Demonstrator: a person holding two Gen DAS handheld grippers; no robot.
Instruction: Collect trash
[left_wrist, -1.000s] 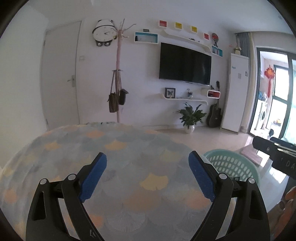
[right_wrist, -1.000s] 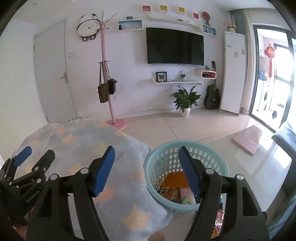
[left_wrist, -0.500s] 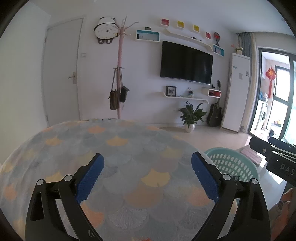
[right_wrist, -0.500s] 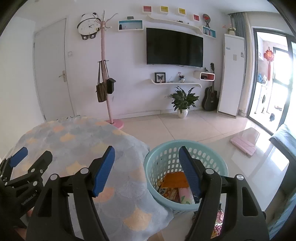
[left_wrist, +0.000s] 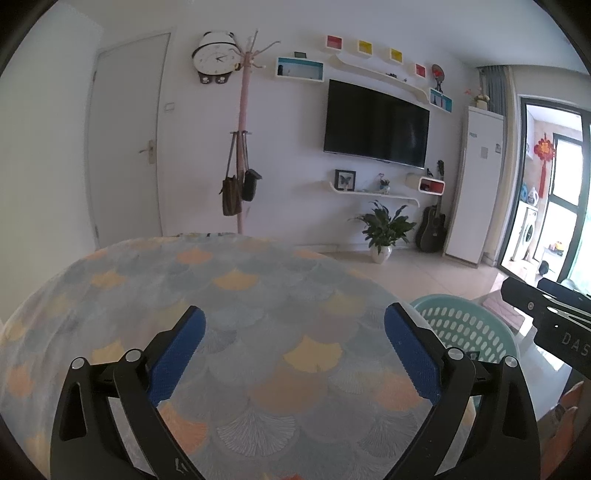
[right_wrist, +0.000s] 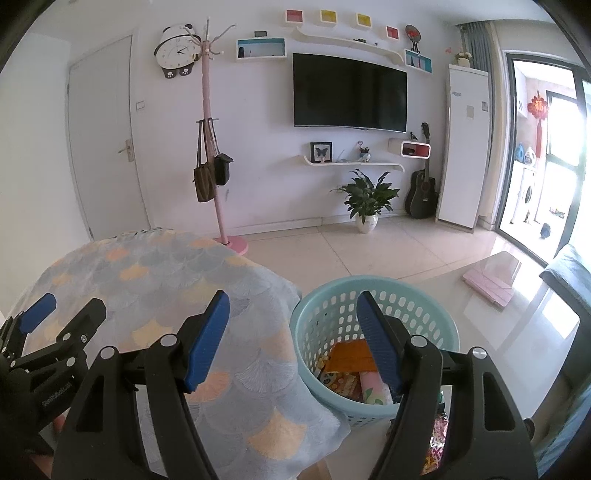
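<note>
A light-green perforated basket (right_wrist: 373, 325) stands on the floor right of the table and holds several pieces of trash: an orange packet (right_wrist: 351, 360) and colourful wrappers (right_wrist: 347, 386). It also shows in the left wrist view (left_wrist: 465, 328). My right gripper (right_wrist: 293, 339) is open and empty, above the basket's near rim and the table edge. My left gripper (left_wrist: 293, 349) is open and empty above the table with the scale-patterned cloth (left_wrist: 221, 295). The left gripper also shows at the lower left of the right wrist view (right_wrist: 55, 321).
A colourful wrapper (right_wrist: 437, 439) lies on the floor by the basket. A pink coat stand (right_wrist: 212, 147) with bags, a potted plant (right_wrist: 367, 205), a guitar (right_wrist: 423, 195) and a white cabinet (right_wrist: 465, 147) stand along the far wall. A pink flat object (right_wrist: 489, 286) lies on the floor at right.
Both grippers have tilted slightly upward and stayed open and empty. The basket and its contents have not moved.
</note>
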